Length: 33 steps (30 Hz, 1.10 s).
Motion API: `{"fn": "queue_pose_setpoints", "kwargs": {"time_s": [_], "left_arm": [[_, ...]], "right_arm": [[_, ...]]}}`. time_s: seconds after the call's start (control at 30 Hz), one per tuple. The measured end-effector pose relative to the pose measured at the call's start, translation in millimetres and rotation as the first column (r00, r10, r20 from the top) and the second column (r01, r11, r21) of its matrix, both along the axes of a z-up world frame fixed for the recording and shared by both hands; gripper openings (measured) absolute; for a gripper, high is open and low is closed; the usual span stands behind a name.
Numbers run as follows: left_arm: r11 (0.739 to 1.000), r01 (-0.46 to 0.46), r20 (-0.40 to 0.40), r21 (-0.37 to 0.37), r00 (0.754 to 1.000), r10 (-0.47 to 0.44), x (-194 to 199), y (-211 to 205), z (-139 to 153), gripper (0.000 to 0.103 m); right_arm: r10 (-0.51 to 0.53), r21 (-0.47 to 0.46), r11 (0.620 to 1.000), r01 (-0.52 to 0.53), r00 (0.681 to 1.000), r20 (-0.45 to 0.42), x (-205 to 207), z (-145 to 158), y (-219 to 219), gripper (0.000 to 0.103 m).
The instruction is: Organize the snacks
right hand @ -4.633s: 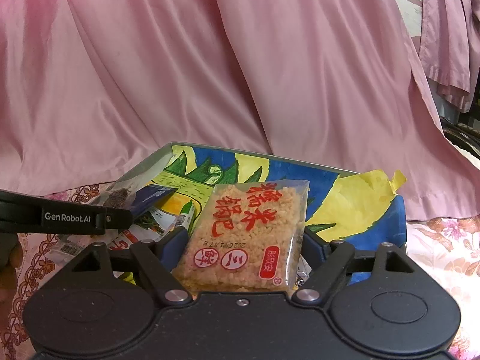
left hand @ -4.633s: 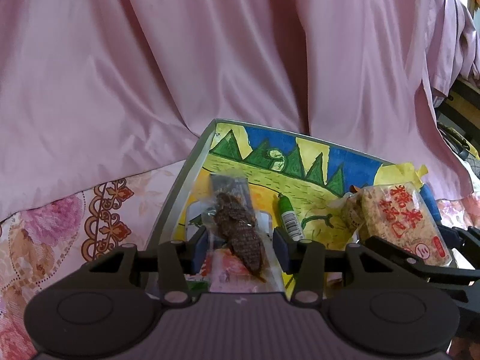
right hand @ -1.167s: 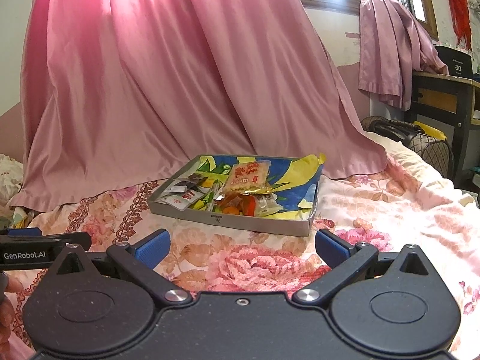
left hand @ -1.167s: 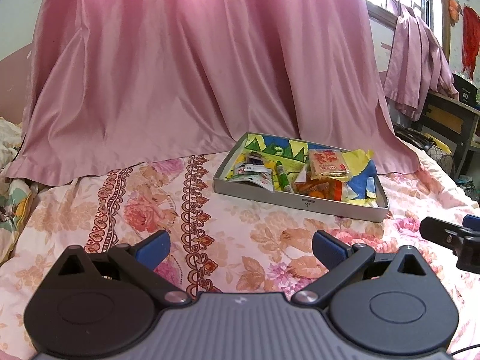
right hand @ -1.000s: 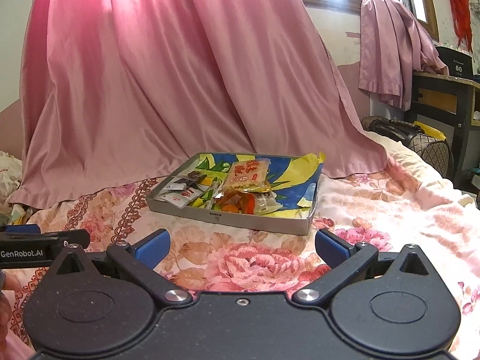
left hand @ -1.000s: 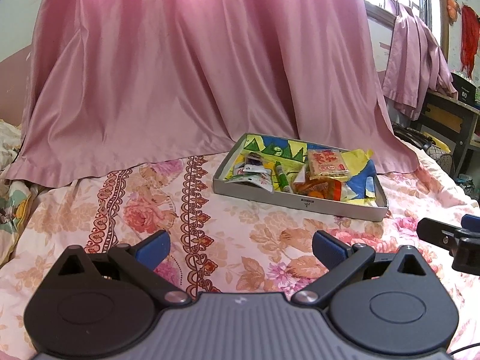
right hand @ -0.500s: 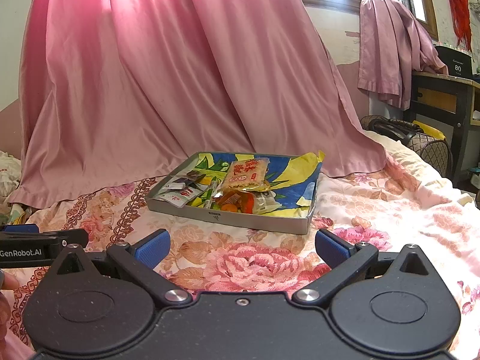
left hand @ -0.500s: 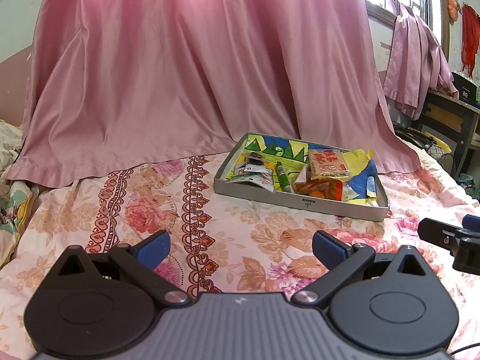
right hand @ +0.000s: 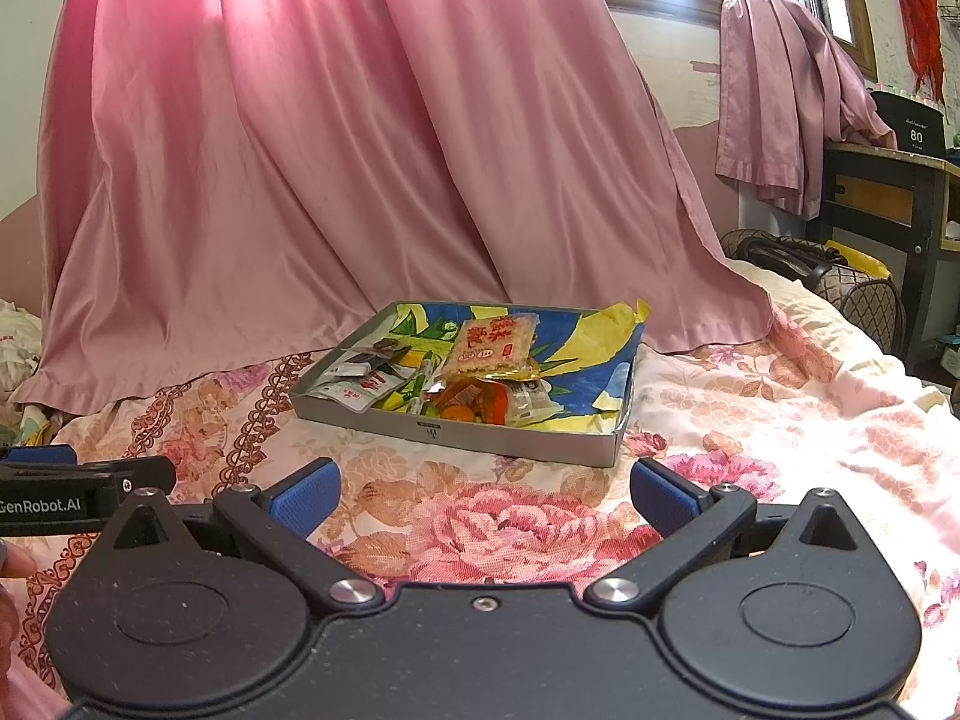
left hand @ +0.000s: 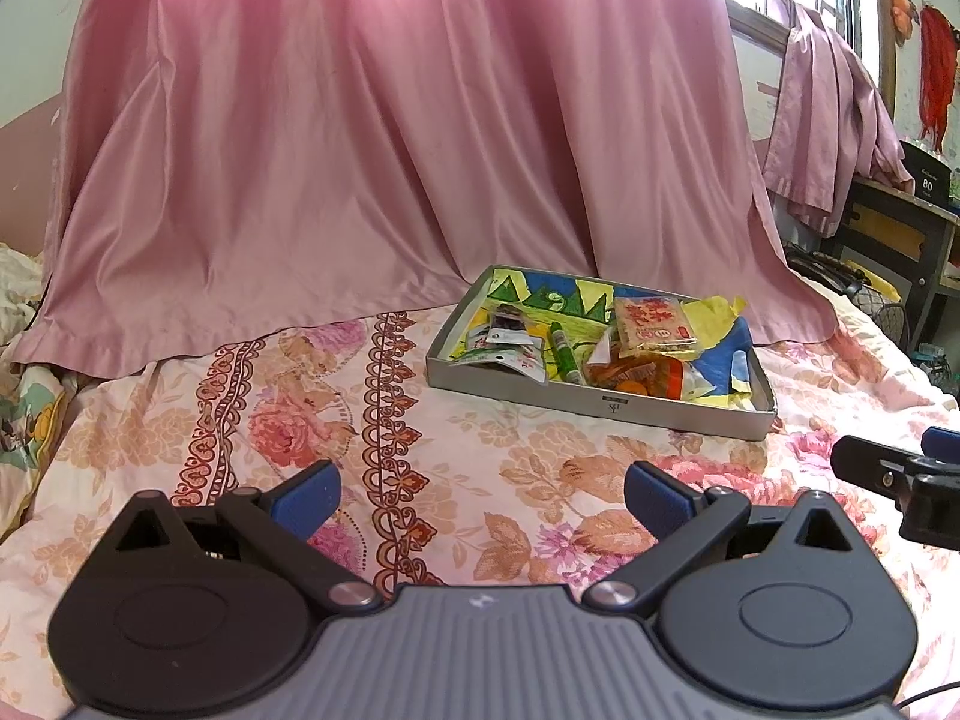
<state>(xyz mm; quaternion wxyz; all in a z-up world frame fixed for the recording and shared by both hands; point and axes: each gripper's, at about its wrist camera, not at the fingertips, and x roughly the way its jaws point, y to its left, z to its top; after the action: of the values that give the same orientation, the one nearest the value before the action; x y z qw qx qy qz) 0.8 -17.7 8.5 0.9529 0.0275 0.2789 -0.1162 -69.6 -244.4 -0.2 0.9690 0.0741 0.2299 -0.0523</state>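
Two hand-held grippers agape | tray [right hand: 516,441] ahead | curtain [right hand: 300,150] behind, possibly touching

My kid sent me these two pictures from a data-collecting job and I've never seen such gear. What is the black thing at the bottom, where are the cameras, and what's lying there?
The black shape is a hand-held two-finger gripper; a person holds one in each hand. Each picture comes from a fisheye camera on a gripper, looking forward between its blue-padded fingers. Both the left gripper and the right gripper are open and hold nothing. Ahead, on a floral bedsheet, sits a shallow grey metal tray lined with colourful painted paper. In it lie snacks, including a clear packet of puffed rice with red lettering. A pink satin curtain hangs behind.
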Motion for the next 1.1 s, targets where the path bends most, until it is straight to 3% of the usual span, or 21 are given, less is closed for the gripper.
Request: {"fn": "queue_pose_setpoints", "kwargs": {"time_s": [0.57, 0.8, 1.1], "left_arm": [[1.0, 0.0, 0.0, 0.003, 1.0, 0.0, 0.5, 0.8, 0.7, 0.103], [0.998, -0.023, -0.003, 0.064, 1.0, 0.023, 0.4, -4.3, -0.2, 0.103], [0.997, -0.011, -0.011, 0.075, 1.0, 0.012, -0.7, -6.0, -1.0, 0.103]], "right_arm": [[-0.002, -0.002, 1.0, 0.002, 1.0, -0.002, 0.6, 0.1, 0.9, 0.102], [-0.002, -0.003, 1.0, 0.002, 1.0, -0.003, 0.8, 0.2, 0.8, 0.102], [-0.001, -0.005, 1.0, 0.001, 1.0, -0.004, 1.2, -0.1, 1.5, 0.102]]}}
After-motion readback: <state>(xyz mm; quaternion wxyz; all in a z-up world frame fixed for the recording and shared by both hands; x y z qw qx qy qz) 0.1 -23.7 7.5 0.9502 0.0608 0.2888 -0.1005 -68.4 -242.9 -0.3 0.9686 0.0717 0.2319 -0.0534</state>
